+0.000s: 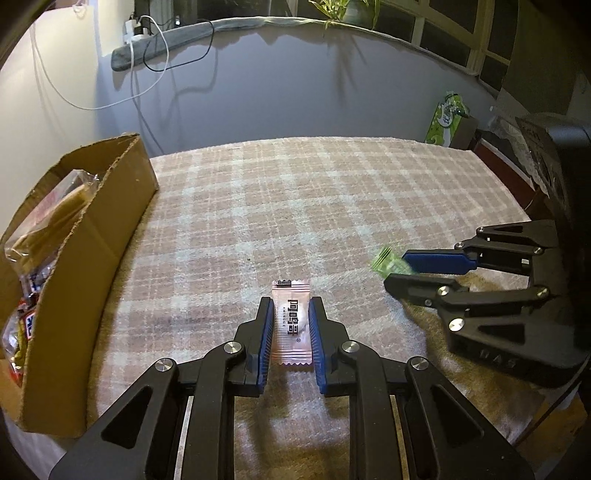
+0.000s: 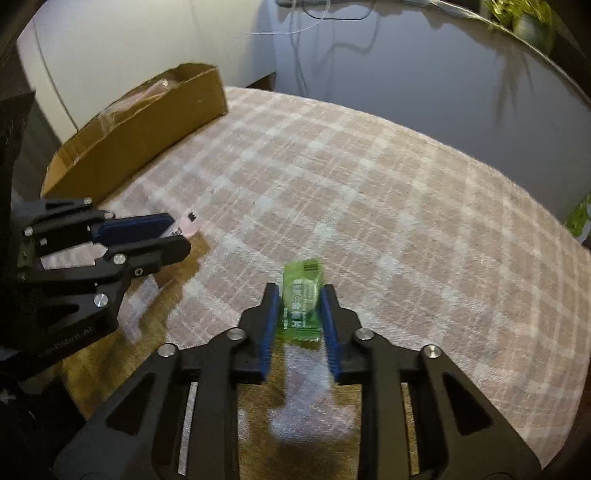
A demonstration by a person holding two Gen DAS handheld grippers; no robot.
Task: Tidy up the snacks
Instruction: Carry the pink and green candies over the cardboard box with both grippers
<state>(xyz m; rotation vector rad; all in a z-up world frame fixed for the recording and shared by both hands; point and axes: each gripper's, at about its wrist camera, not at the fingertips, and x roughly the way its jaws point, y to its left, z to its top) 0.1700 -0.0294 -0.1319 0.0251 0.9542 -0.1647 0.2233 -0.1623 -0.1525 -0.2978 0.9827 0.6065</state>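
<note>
My left gripper (image 1: 291,303) is shut on a pink snack packet (image 1: 293,325) with black lettering and holds it over the checked tablecloth (image 1: 295,192). My right gripper (image 2: 300,291) is shut on a green candy packet (image 2: 301,299); this packet also shows in the left wrist view (image 1: 389,262), at the tips of the right gripper (image 1: 397,267). The left gripper (image 2: 177,230) with the pink packet (image 2: 183,227) shows at the left of the right wrist view. An open cardboard box (image 1: 107,229) holding several wrapped snacks stands at the table's left; it also shows in the right wrist view (image 2: 147,125).
A green-and-white package (image 1: 447,118) stands beyond the table's far right corner. Cables (image 1: 155,55) hang along the wall behind. A plant (image 1: 347,11) sits on the window ledge. A grey wall lies past the far table edge.
</note>
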